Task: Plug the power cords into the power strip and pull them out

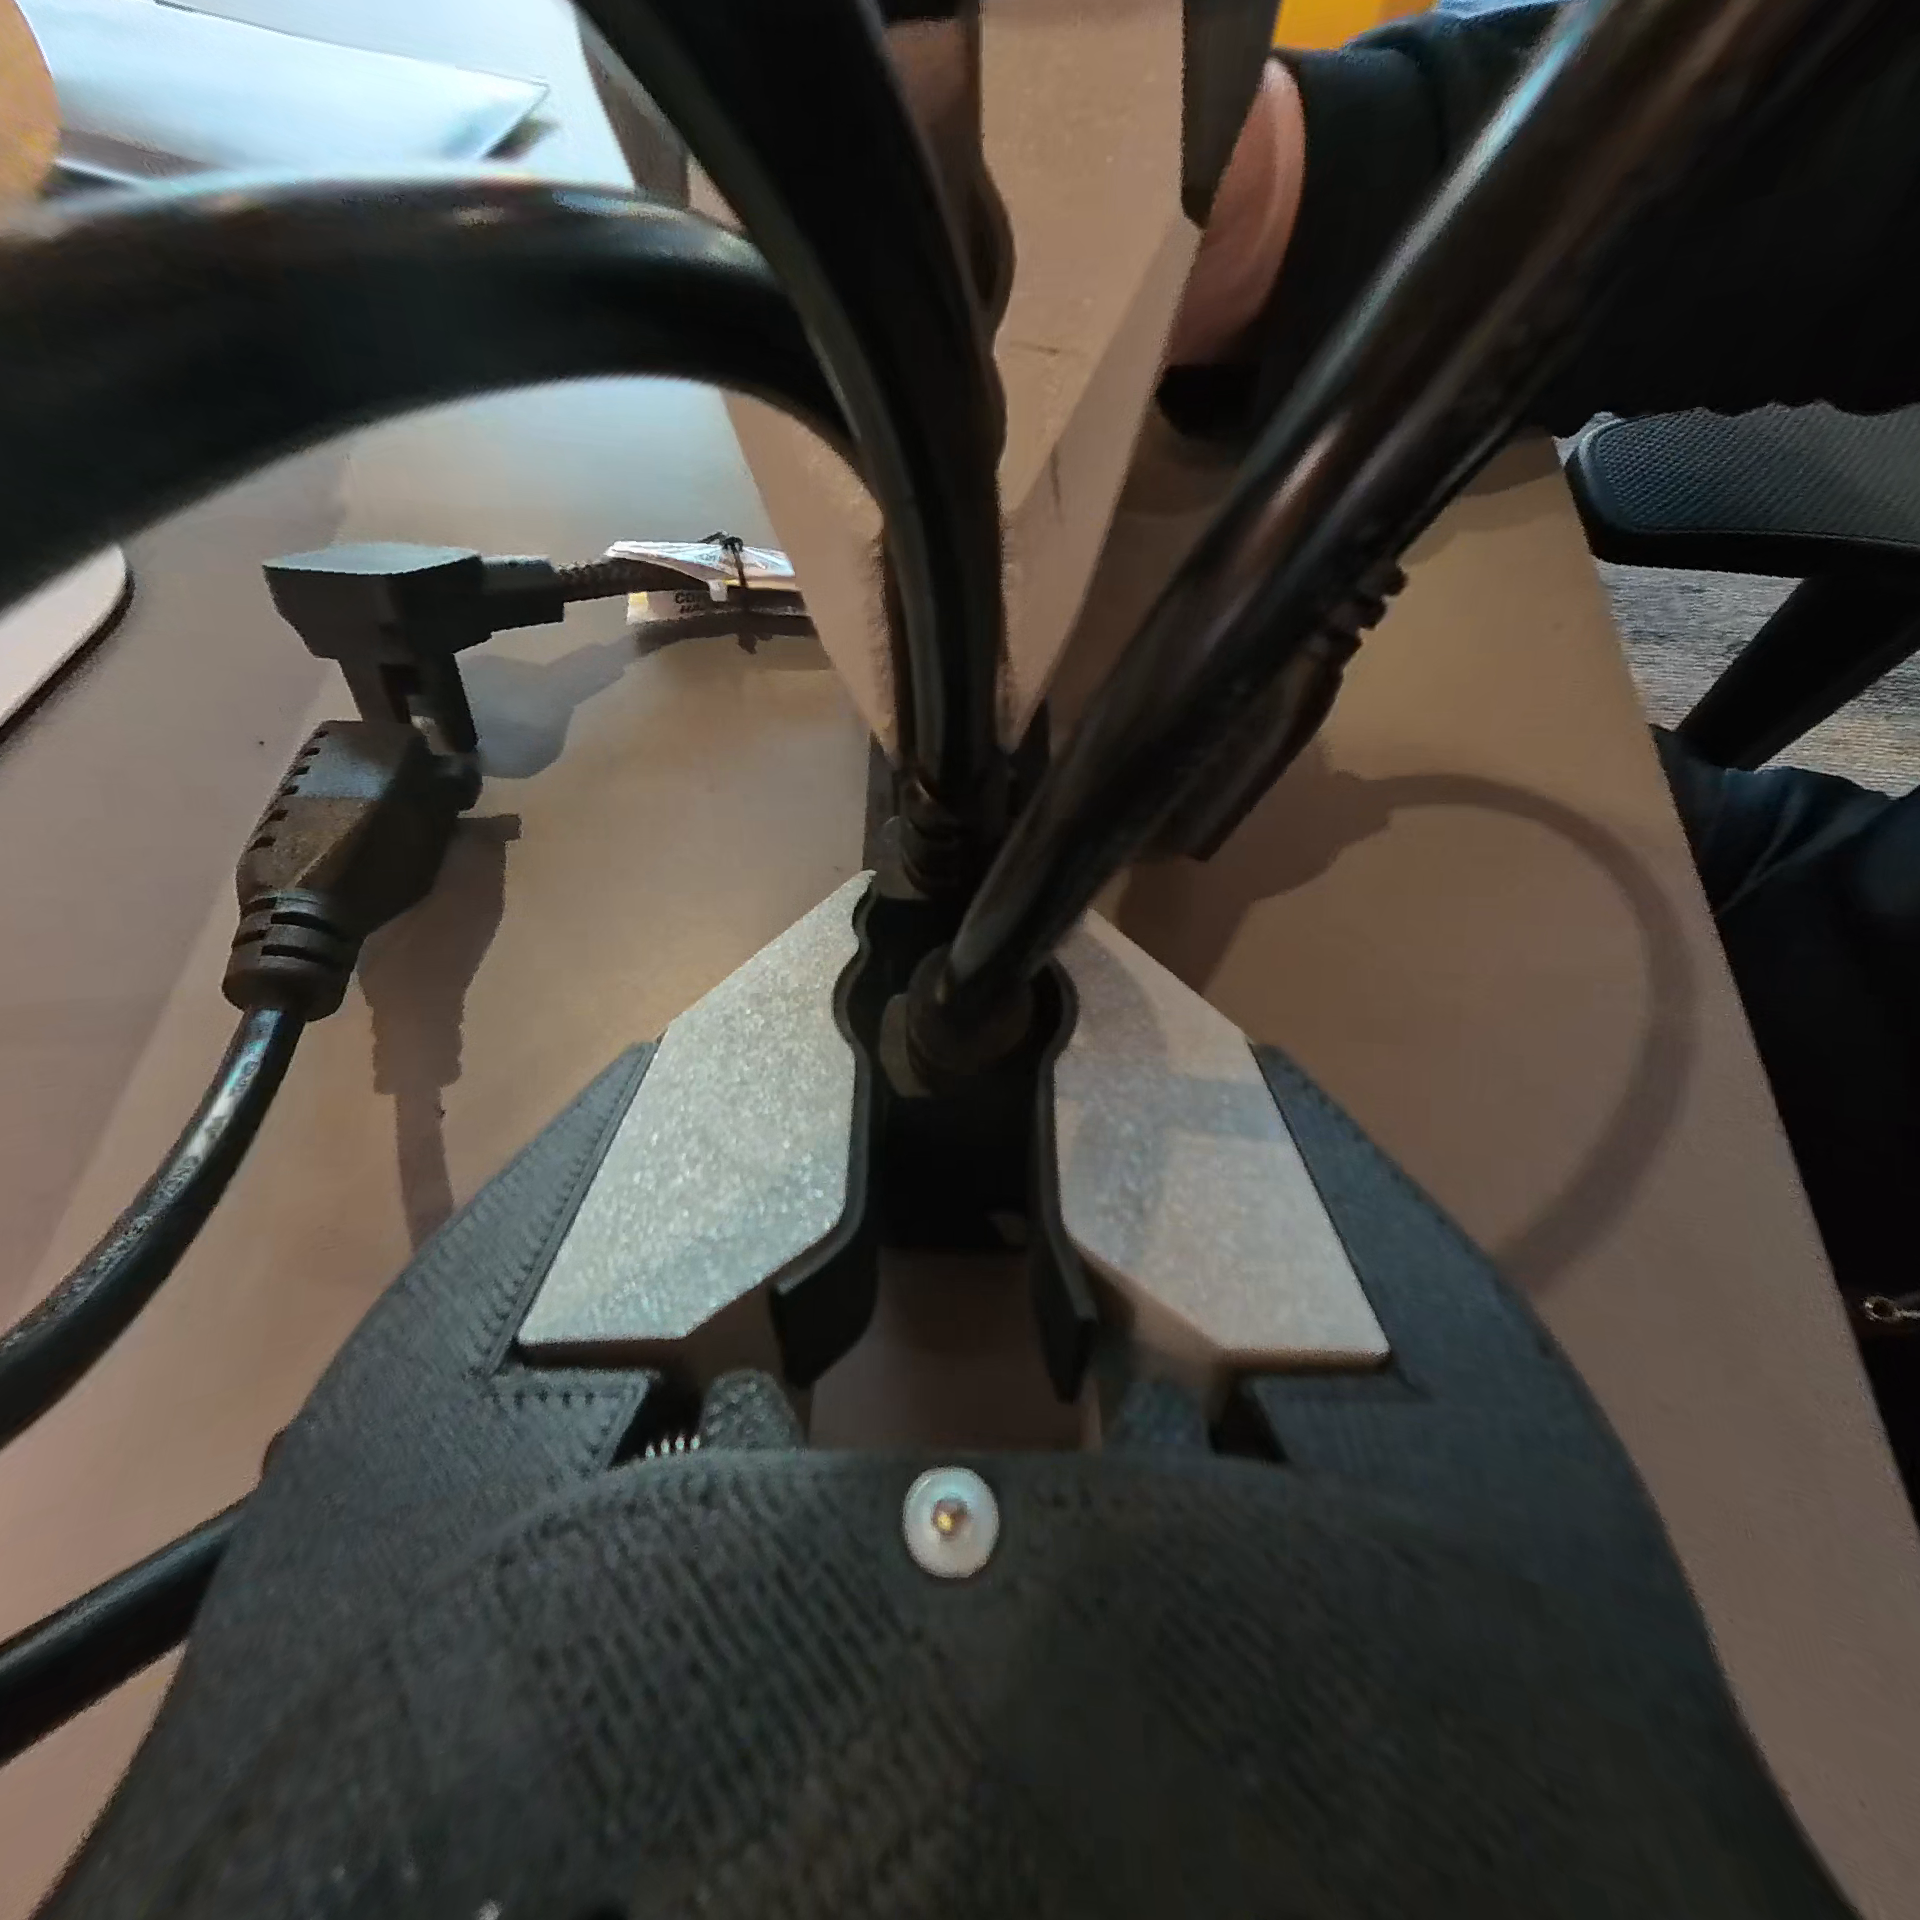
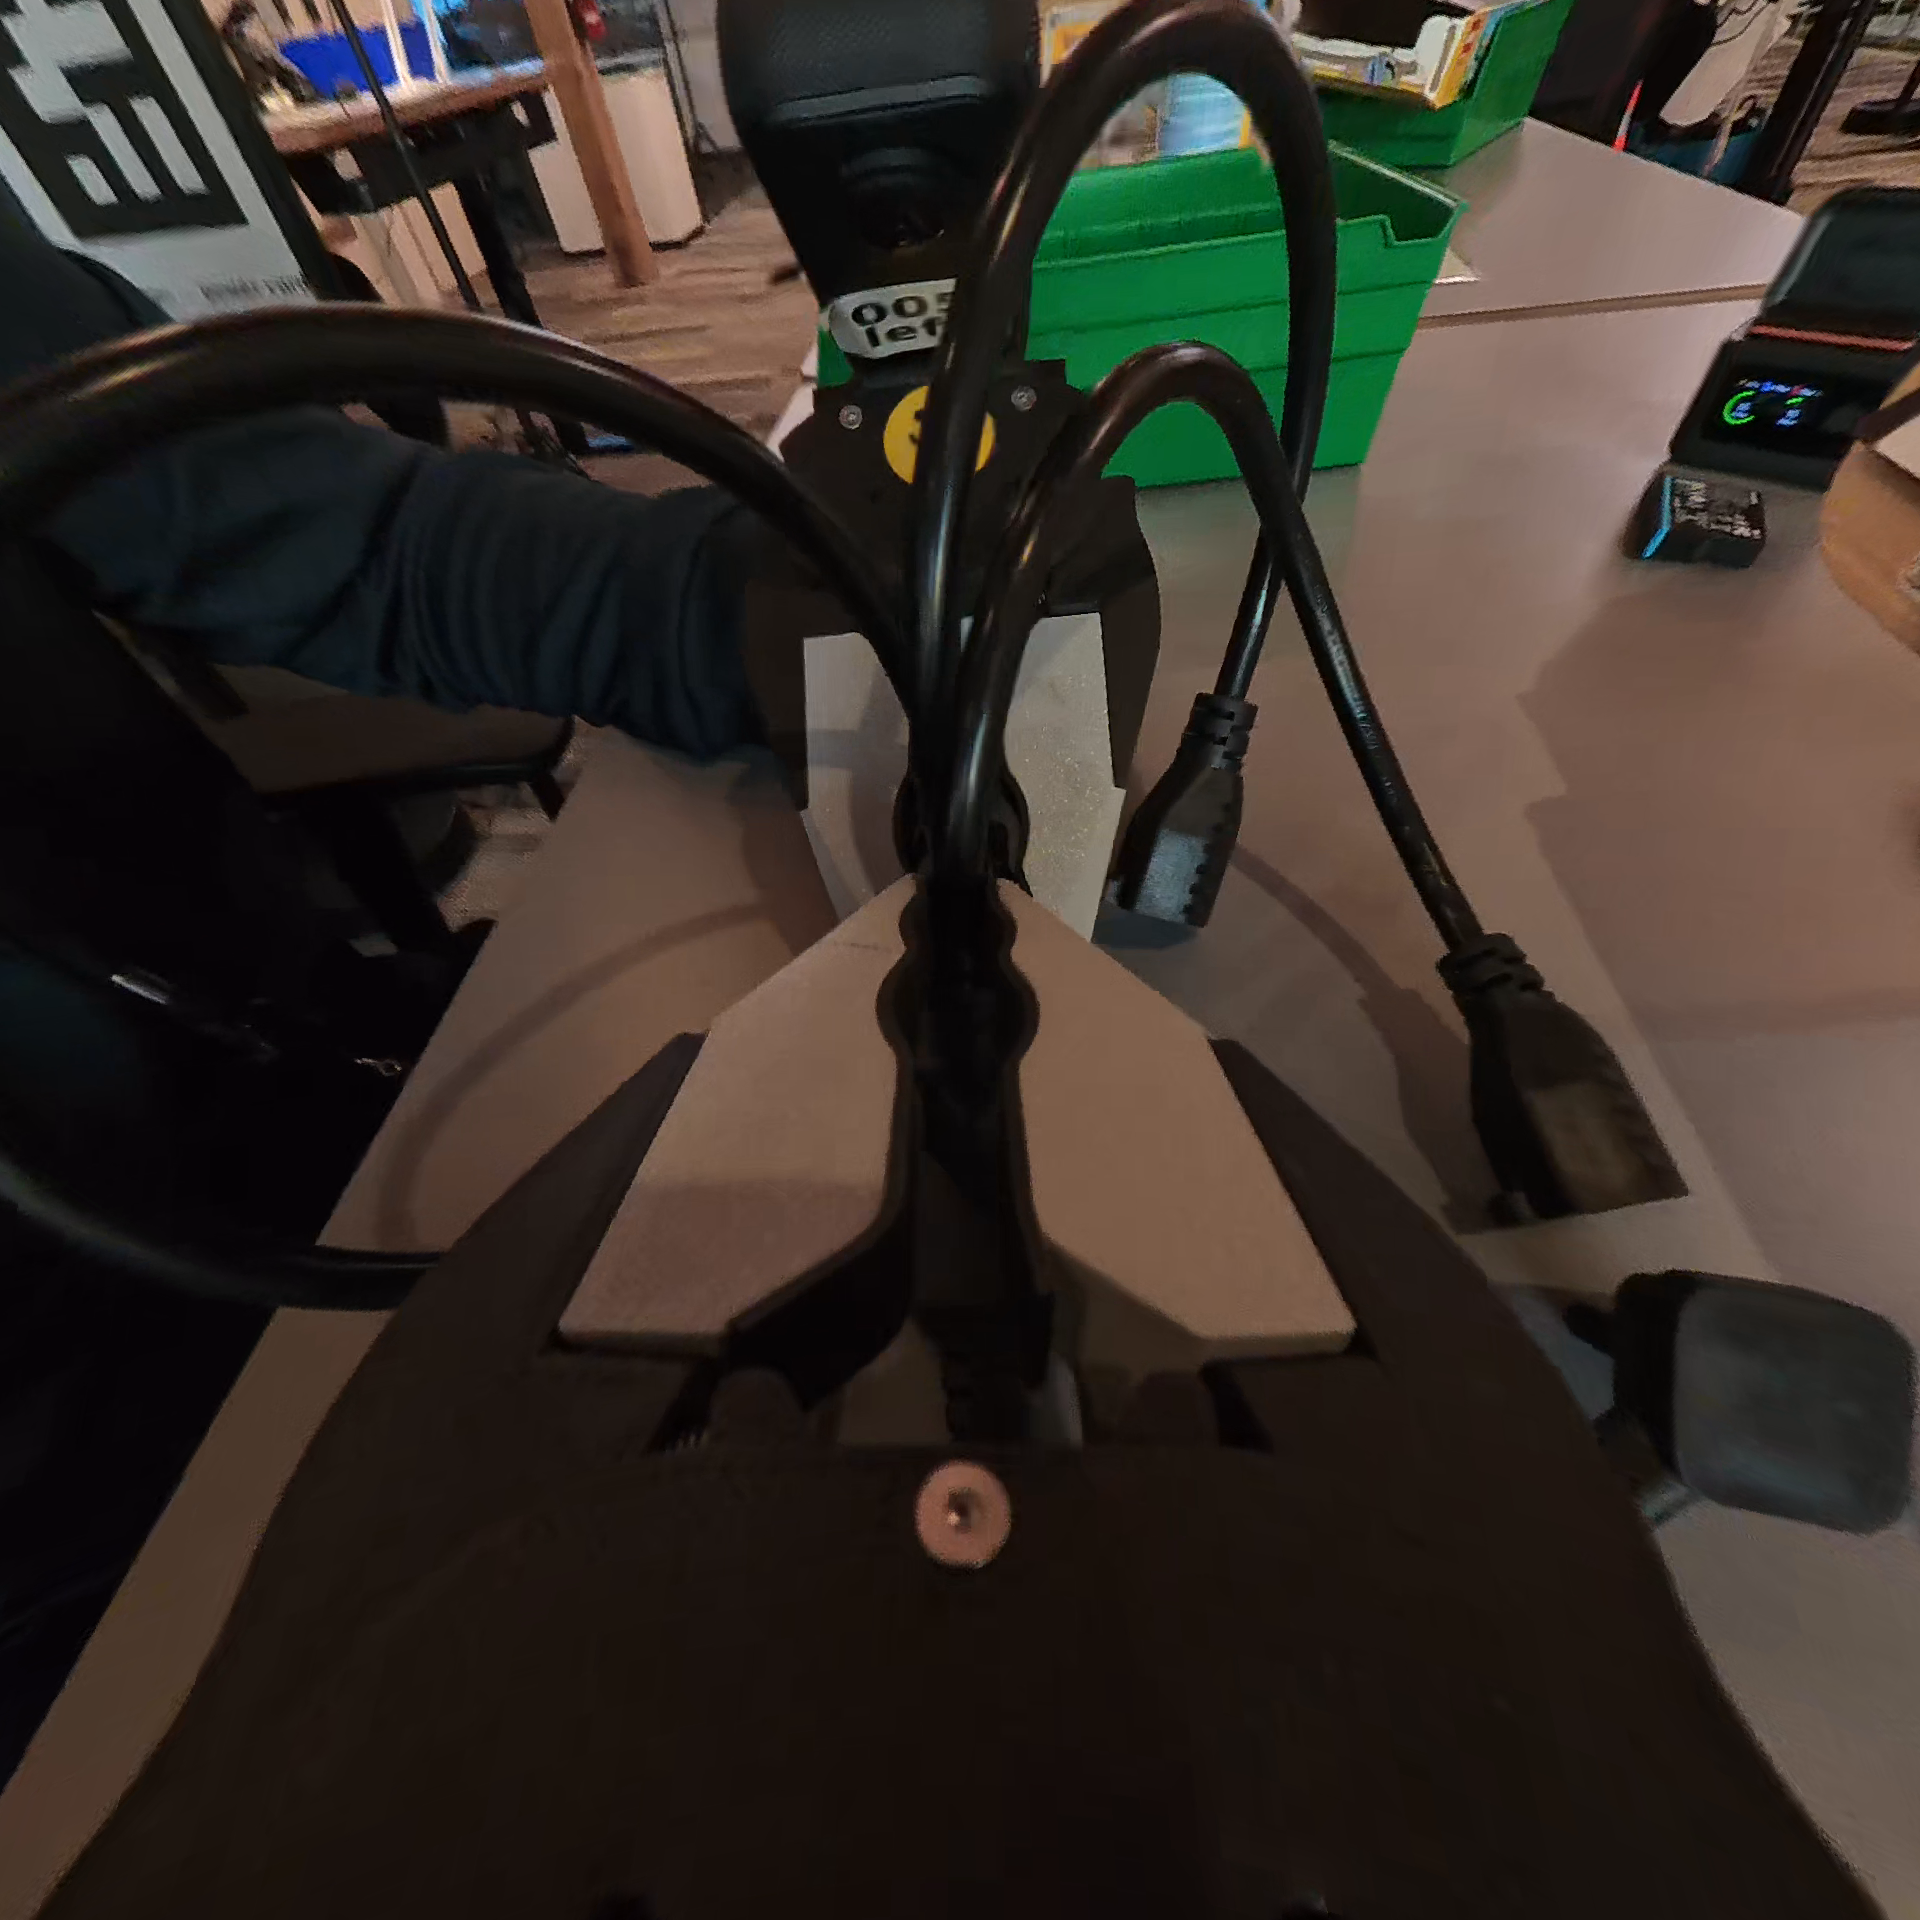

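In the left wrist view my left gripper [image 1: 961, 997] is shut on a black power cord plug [image 1: 940, 1023] at its strain relief. My right gripper [image 1: 966, 790] faces it tip to tip and grips a second black plug [image 1: 930, 831]. In the right wrist view my right gripper [image 2: 961, 935] is shut on that plug [image 2: 961, 997], and the left gripper [image 2: 961, 821] is right in front of it. Black cords [image 2: 1195, 208] arch up from both grips. Their far connector ends [image 2: 1184, 831] [image 2: 1548, 1091] rest on the table. The power strip body is hidden between the fingers.
A flat black plug [image 1: 384, 592] with a braided cord and a white tag lies on the grey table [image 1: 623, 727]; it also shows in the right wrist view [image 2: 1766, 1392]. Green bins [image 2: 1226, 312], a small screen device [image 2: 1787, 416] and a black adapter [image 2: 1699, 525] stand beyond. A person's dark sleeve [image 2: 468, 582] is at left. The tips of one gripper are about 5 cm away from the tips of the other. From either gripper's tips it is about 40 cm to the black adapter [image 2: 1699, 525].
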Demonstrator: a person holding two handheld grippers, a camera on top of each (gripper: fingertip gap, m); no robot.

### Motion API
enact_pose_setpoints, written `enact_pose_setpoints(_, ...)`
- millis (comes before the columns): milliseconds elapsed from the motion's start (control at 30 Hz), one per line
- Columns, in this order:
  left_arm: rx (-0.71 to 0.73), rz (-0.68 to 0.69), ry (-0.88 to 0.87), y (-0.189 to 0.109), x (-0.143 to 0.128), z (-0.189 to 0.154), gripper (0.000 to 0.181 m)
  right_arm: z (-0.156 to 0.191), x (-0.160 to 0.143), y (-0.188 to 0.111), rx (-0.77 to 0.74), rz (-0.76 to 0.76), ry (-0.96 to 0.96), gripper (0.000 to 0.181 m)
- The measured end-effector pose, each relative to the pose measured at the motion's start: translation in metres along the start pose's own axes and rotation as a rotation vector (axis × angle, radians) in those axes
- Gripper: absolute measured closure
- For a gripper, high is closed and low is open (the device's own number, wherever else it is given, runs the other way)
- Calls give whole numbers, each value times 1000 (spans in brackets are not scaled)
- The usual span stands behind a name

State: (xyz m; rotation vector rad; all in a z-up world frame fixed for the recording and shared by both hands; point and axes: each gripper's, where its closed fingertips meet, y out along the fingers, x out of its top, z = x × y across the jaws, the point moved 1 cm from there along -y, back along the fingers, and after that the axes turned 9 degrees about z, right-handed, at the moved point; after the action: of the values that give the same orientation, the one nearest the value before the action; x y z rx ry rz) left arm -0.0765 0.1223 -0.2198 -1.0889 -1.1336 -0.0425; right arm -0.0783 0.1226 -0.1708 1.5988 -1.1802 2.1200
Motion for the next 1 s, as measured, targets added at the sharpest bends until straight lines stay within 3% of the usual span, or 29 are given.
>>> enact_pose_setpoints(200,8,6,3,0,0,2,156,-3,-4,-3,-105,86,-95,174)
enact_pose_setpoints(600,-2,0,5,0,0,1,156,-1,-1,2,-23,-12,-19,174)
enact_pose_setpoints(1000,22,1,27,0,0,1,156,-2,-2,2,-59,11,-65,173)
